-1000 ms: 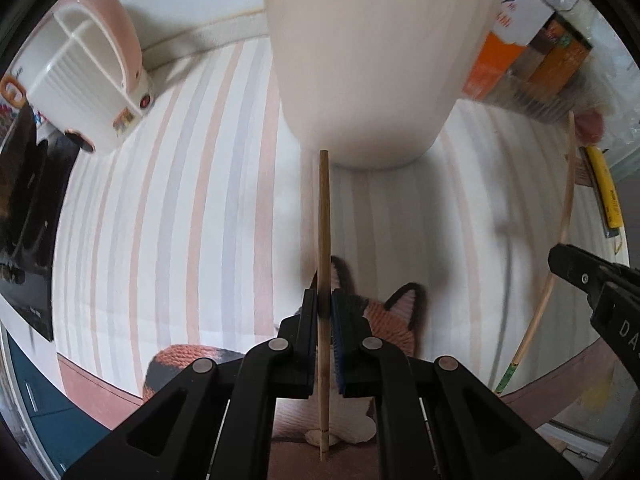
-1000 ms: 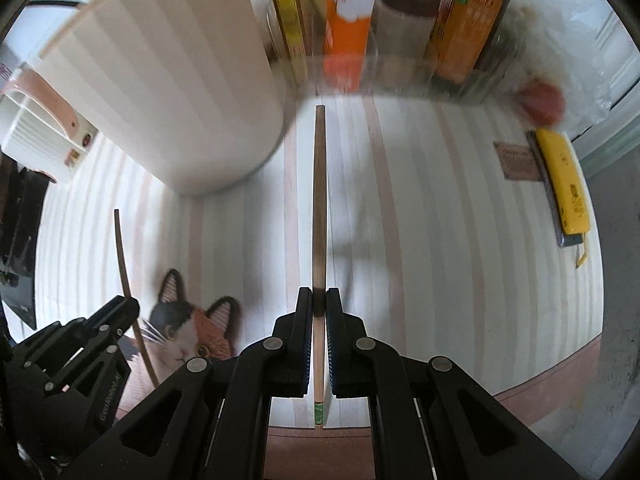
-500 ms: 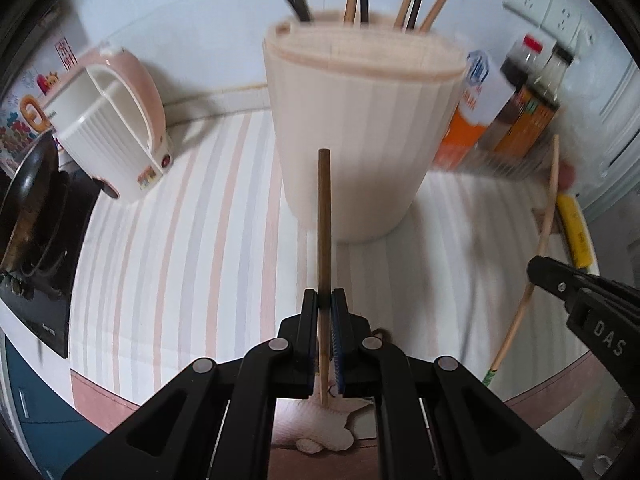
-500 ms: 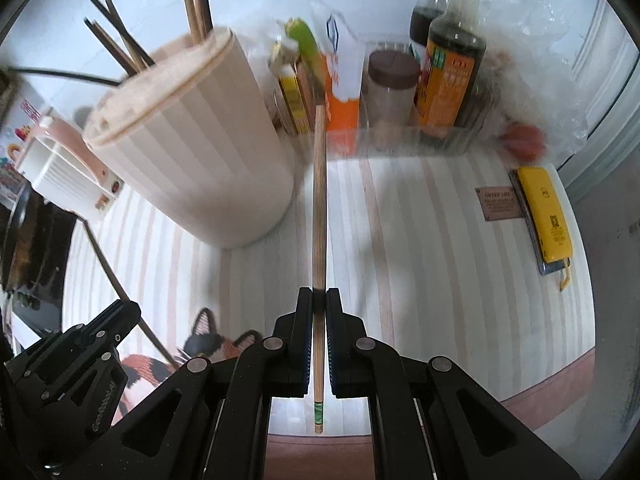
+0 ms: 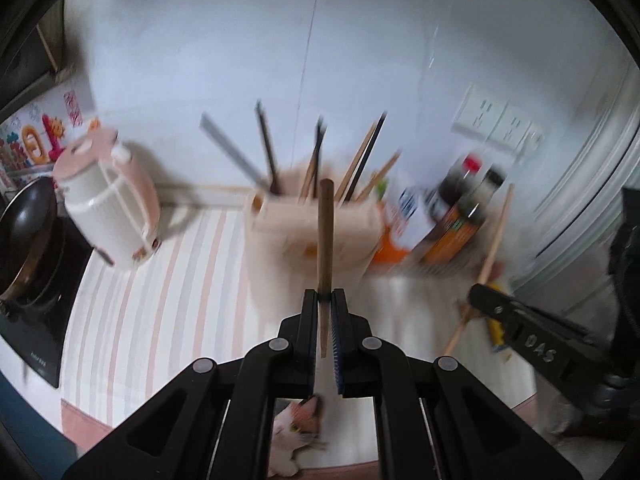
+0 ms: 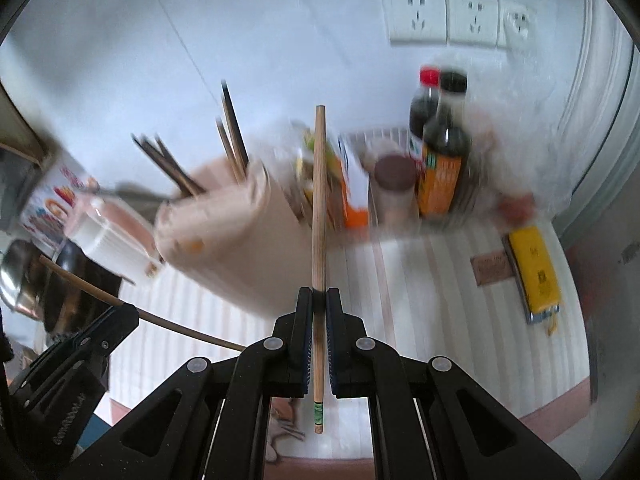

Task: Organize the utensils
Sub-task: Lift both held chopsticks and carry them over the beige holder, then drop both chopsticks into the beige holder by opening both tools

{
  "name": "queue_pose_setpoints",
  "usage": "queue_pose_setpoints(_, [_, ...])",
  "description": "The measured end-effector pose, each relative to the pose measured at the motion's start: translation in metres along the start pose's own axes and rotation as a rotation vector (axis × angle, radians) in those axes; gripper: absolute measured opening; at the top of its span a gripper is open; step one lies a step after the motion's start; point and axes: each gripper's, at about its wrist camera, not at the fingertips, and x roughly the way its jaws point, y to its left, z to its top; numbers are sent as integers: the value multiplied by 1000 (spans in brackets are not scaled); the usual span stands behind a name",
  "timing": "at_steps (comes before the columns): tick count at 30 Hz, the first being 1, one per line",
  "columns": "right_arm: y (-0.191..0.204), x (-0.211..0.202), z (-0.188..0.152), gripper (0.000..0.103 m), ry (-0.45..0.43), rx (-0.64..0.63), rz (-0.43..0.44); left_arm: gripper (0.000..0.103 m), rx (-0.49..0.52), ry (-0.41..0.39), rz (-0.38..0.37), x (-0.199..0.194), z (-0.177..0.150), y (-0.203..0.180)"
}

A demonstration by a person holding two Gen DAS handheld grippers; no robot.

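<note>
Both my tools have lifted since a moment ago, my left tool (image 5: 325, 300) clamped on a dark chopstick (image 5: 325, 236) and my right tool (image 6: 316, 300) on a pale one (image 6: 319, 208), so the holder's (image 5: 308, 236) open top now sits just ahead, ready for dropping them in.

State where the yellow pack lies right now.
In the right wrist view the yellow pack lies flat on the striped cloth at far right, beside a small brown card and right of the sauce bottles.
</note>
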Motion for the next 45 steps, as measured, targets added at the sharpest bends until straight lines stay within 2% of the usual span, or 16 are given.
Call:
queue_pose_setpoints(5, [4,-30,38,6,-88,18,41,4,-30,-73,-69,-23,42,-5])
queue_pose_setpoints(8, [8,-43,63,6,-143,21,56,4,-44,-116,-79,-31,67,-5])
queue_pose_setpoints(14, [21,-57,111,7,-255,33,86,4,-67,-166,-44,-25,109,5])
queue_pose_setpoints(18, [33,-50,137,7,-301,42,114,4,-80,-157,-10,-8,126,14])
queue_pose_setpoints(24, [52,-21,159,7,-322,45,162,4,-90,-100,10,24,137,23])
queue_pose_setpoints(31, [70,24,160,7,-302,22,166,4,-103,-40,7,53,136,29])
queue_pose_setpoints(38, [73,54,154,7,-261,-19,166,6,-100,11,-19,61,137,29])
queue_pose_setpoints(39, [72,55,154,8,-249,-17,171,9,-102,12,-32,58,138,29])
queue_pose_setpoints(41, [72,55,155,12,-228,-26,169,16,-101,3,-12,52,141,30])
queue_pose_setpoints(42, [71,52,155,21,-228,-27,168,32,-95,-6,-1,47,142,28])
queue_pose_setpoints(43, [68,49,155,25,-231,-26,161,55,-90,-28,22,38,143,28])
queue_pose_setpoints(45, [64,42,153,29,-238,-26,147,77,-98,-64,42,26,143,32])
